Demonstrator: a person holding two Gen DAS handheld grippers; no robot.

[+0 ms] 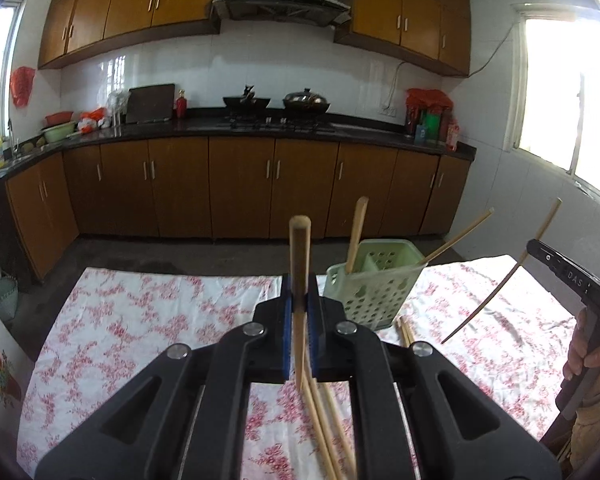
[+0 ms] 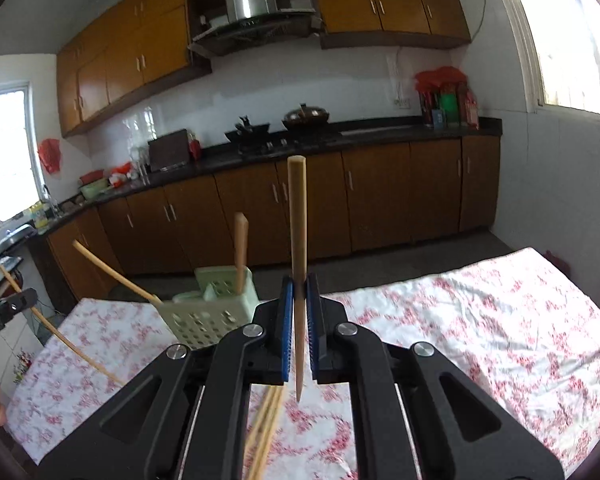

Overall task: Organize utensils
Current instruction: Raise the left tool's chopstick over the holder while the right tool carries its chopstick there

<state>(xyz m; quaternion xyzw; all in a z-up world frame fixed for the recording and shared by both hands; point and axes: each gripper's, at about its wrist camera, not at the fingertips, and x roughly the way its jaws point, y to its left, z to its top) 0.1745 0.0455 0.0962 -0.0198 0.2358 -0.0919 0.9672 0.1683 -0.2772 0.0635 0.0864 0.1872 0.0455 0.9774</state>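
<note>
- Gripping one chopstick is the left gripper; another chopstick is clamped in the right gripper.
- Light, stiff, slippery sticks are judged best pinched mid-length before the basket.

Loose chopsticks on bench: blurred, run off bottom edge, part hidden behind left gripper. Holder base hidden behind right gripper.

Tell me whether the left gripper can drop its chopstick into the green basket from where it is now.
Probably yes. The left gripper is shut on a chopstick, and the green basket stands just ahead to its right, open-topped. Two chopsticks already lean inside, but nothing blocks the way.
</note>
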